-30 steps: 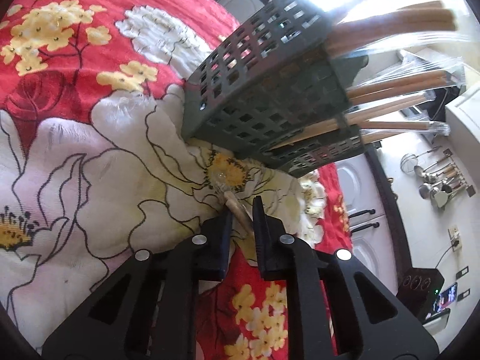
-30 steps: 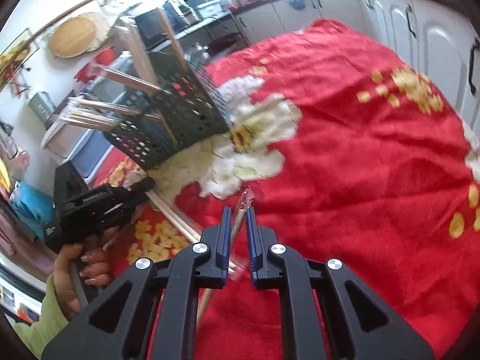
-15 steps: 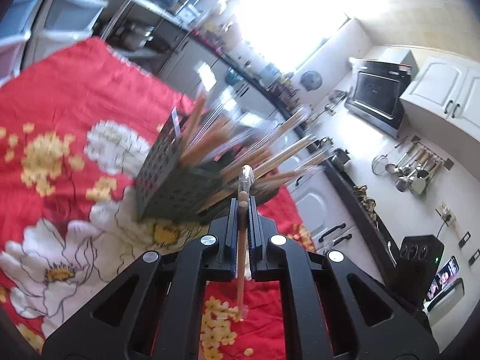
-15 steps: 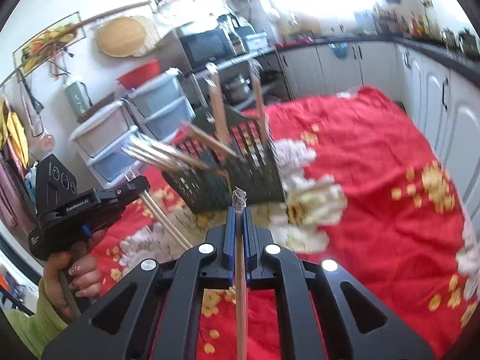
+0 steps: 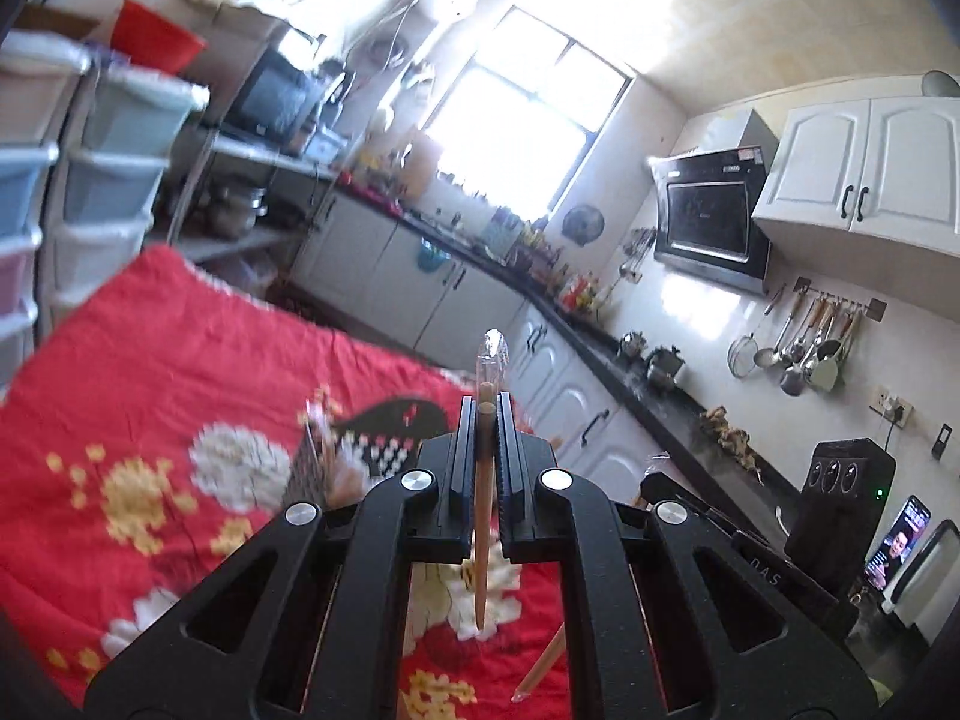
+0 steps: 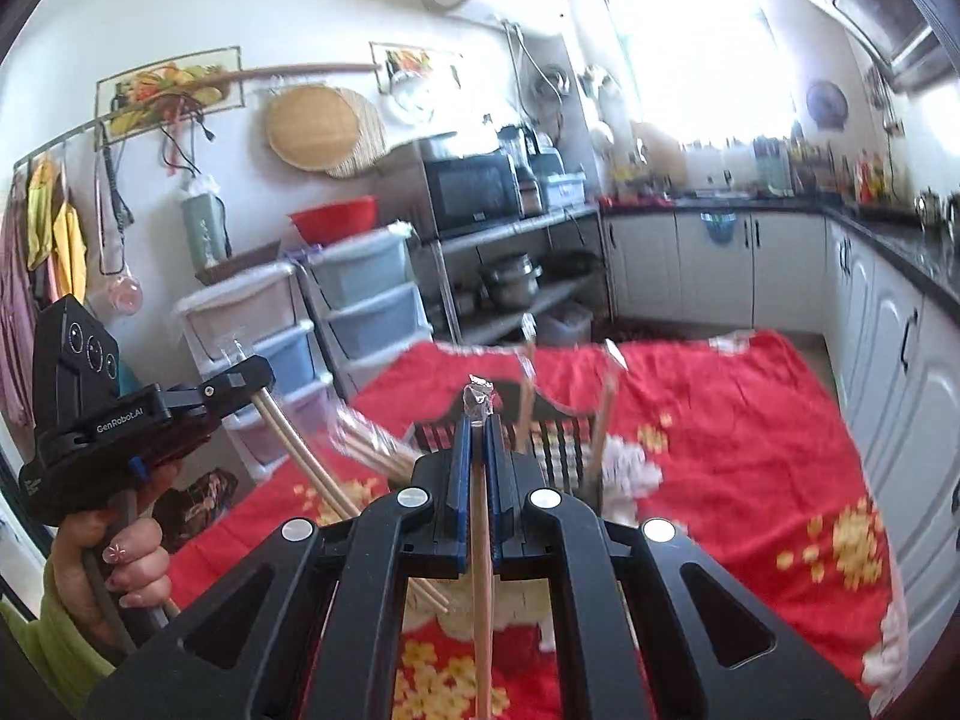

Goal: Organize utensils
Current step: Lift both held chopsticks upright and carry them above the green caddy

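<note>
Left gripper (image 5: 485,414): we hold it raised over the red flowered cloth (image 5: 150,372); jaws clenched on a wrapped chopstick pair (image 5: 483,504), pinched near its top end.
Left chopsticks: wooden, w/ clear plastic wrap poking up past the jaws; shaft hangs down btwn the gripper arms, lower tip above the cloth. In the right wrist view we see them slanting down from the left gripper (image 6: 252,375).
Right gripper (image 6: 475,429): also raised; jaws clenched on a second wrapped chopstick pair (image 6: 482,570), crinkled wrap tip sticking up just above the jaws, shaft running down toward the bottom edge of the view.
Utensil basket (image 6: 555,444): dark, perforated, sits on the cloth-covered surface just ahead of and below both grippers; partly hidden behind the jaws in both views. Several wrapped chopsticks stand or lean in it (image 6: 603,414); which compartment each is in, we can't tell.
Left hand (image 6: 114,564): wrapped round the left gripper's handle, green sleeve at the wrist.
Loose stick (image 5: 540,663): one more wooden piece seen low in the left wrist view, angled over the cloth; likely the right gripper's pair, can't confirm.
Bkgd: kitchen w/ white cabinets (image 5: 864,174).
</note>
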{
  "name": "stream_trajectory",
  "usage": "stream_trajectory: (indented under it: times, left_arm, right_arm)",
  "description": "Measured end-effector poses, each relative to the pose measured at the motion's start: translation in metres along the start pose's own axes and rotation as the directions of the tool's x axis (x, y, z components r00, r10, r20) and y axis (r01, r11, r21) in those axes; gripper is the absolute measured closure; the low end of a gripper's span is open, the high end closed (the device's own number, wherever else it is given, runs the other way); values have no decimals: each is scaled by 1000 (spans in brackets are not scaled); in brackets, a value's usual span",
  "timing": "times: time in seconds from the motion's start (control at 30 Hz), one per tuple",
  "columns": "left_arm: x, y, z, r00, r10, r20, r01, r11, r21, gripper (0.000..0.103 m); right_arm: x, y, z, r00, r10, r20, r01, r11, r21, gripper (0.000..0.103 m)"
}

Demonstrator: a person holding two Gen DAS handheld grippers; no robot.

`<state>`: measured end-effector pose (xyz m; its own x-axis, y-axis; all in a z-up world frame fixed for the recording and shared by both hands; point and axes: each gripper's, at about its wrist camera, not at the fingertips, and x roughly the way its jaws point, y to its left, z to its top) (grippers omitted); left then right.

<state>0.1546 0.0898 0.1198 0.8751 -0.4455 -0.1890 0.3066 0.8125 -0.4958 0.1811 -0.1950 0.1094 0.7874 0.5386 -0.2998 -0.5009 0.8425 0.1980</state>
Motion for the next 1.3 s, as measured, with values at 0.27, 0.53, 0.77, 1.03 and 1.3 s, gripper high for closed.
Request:
stream_trajectory:
  times: [0.27, 0.53, 0.77, 1.03, 1.3]
  left_arm:
    - [-16, -10, 39, 995, 4, 98, -9, 999, 44, 100]
    - [-19, -19, 76, 980, 41, 194, -57, 996, 74, 100]
    - [-12, -18, 87, 964, 99, 246, -124, 989, 85, 100]
    - [3, -25, 79, 940, 179, 292, -230, 961, 151, 100]
    - [30, -19, 60, 931, 230, 284, -288, 940, 183, 100]
  right_arm:
    - [-1, 21, 42, 992, 9, 122, 1, 997, -76, 98]
    - [2, 35, 84, 970, 30, 242, -3, 994, -113, 98]
    - [17, 38, 104, 952, 15, 307, 28, 990, -135, 98]
    - [41, 36, 108, 941, 19, 338, 31, 989, -142, 98]
    - [61, 37, 89, 930, 36, 367, 36, 982, -187, 98]
